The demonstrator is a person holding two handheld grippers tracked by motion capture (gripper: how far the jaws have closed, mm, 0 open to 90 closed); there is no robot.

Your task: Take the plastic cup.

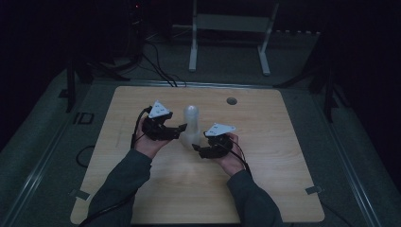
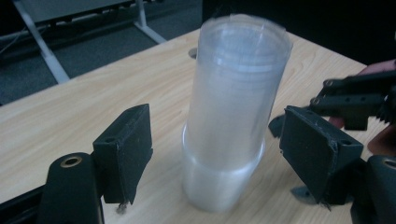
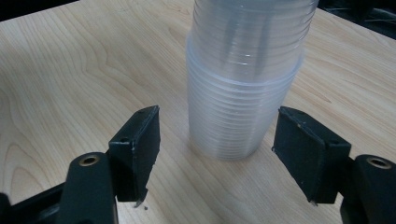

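Clear plastic cup stack (image 1: 191,126) stood upright between left gripper (image 1: 181,128) and right gripper (image 1: 196,147), jaws apart, gripping nothing.

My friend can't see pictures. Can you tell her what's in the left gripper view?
A tall stack of clear plastic cups stands upside down on a light wooden table, blurred near its top. The left gripper has its two black jaws open on either side, not touching the stack.

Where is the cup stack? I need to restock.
In the high view the cup stack stands upright near the table's middle, between the left tool and right tool, below the hole.
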